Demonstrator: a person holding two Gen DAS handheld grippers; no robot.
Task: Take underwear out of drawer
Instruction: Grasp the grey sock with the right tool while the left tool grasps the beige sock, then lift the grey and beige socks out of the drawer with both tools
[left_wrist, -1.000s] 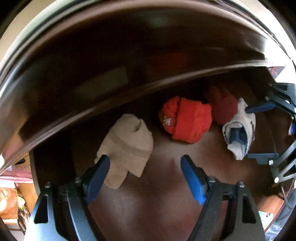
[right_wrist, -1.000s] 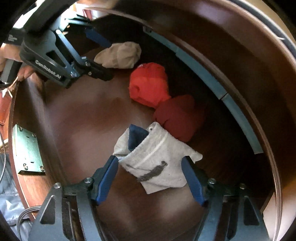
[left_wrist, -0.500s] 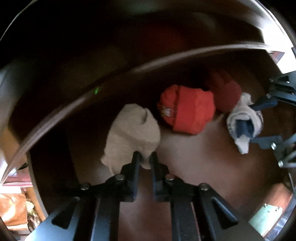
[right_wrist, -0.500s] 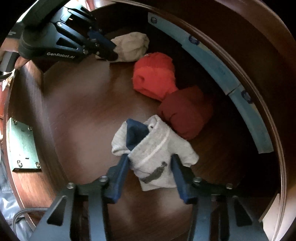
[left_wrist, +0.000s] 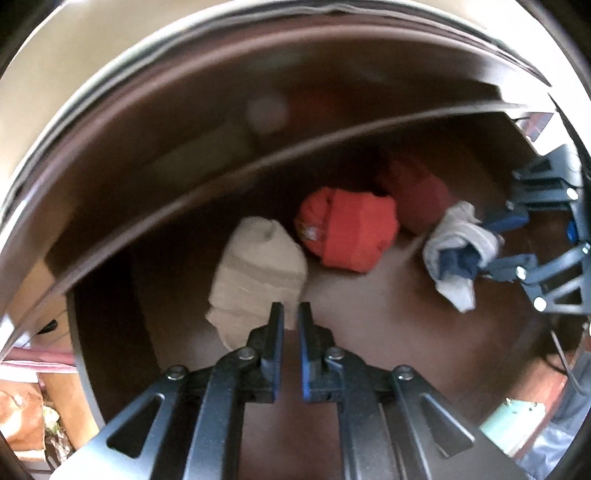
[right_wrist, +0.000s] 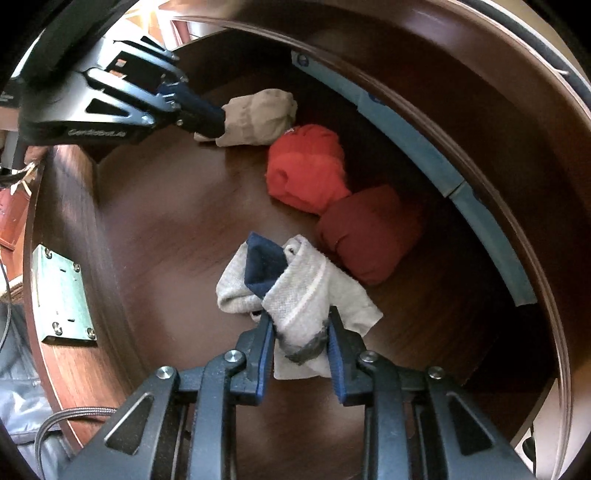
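In the left wrist view, the left tool (left_wrist: 291, 314) is pinched on the near edge of the beige underwear (left_wrist: 258, 269), which lies on the dark wood floor of the drawer (left_wrist: 388, 332). Beside it sit an orange bundle (left_wrist: 351, 232) and a dark red bundle (left_wrist: 417, 199) (touching each other).

In the right wrist view, the right tool (right_wrist: 301, 325) has just been closing its jaws and grips the grey underwear (right_wrist: 306, 302), folded around a navy piece (right_wrist: 264, 266), on the drawer floor. The left tool shows at upper left, clamped on the beige underwear.
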